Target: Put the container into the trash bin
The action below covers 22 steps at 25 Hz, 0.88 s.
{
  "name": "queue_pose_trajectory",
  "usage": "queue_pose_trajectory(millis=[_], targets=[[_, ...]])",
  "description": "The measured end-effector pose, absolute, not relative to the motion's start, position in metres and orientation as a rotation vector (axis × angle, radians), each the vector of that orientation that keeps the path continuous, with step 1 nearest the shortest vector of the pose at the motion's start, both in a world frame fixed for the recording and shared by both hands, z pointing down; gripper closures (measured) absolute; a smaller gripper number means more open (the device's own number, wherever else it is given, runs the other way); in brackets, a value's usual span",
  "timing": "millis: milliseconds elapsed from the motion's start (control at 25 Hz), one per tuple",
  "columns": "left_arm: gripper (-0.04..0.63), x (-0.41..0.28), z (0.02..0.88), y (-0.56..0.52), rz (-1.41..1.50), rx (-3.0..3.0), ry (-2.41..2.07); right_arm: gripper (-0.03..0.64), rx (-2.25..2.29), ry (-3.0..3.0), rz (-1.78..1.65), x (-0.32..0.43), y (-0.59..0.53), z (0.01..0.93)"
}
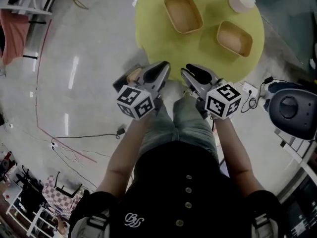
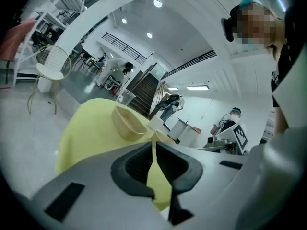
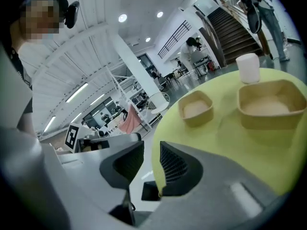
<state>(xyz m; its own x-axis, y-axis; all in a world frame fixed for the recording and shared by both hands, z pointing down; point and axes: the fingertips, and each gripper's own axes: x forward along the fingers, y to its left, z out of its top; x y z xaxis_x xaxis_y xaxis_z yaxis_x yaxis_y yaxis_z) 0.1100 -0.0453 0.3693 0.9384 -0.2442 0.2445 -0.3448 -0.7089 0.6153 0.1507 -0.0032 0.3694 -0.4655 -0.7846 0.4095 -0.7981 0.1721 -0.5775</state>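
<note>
Two tan containers stand on the round yellow surface (image 1: 163, 38). One (image 1: 183, 13) sits toward the far left, the other (image 1: 234, 37) nearer and to the right, well apart. The task does not say which is meant. Both are shallow open trays with thin walls and rounded corners. They look like pressed fibre, so probably light and fairly stiff, though the rim may flex if pinched hard. Neither seems slippery or fragile. The best hold is likely one side wall, one finger inside and one outside, at the middle of a long side.

The left gripper (image 1: 162, 67) has its fingers all but closed, with only a sliver of yellow showing between them and nothing held. The right gripper (image 1: 190, 73) has its fingers partly apart and empty. Both hang at the near edge of the surface, short of either container.

A white cup (image 1: 241, 1) stands at the far right, just beyond the right container, and a careless reach there could knock it. A dark box (image 1: 130, 78) on the floor just left of the left gripper, with something tan in it, may be the trash bin, but I cannot tell for sure. Cables (image 1: 250, 90) lie on the floor to the right.
</note>
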Motion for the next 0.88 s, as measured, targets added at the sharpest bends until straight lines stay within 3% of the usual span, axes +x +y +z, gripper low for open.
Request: queue_pose_trajectory(millis=[520,880], targets=[[0.559,0.245,0.363,-0.045,0.319,2.401,-0.323,0.518,2.085,-2.165,1.149,0.335,0.014,0.354],[0.558,0.303,0.364,-0.054,0.36,2.423,-0.336,0.492,2.204,-2.055,1.133,0.412,0.034,0.361]])
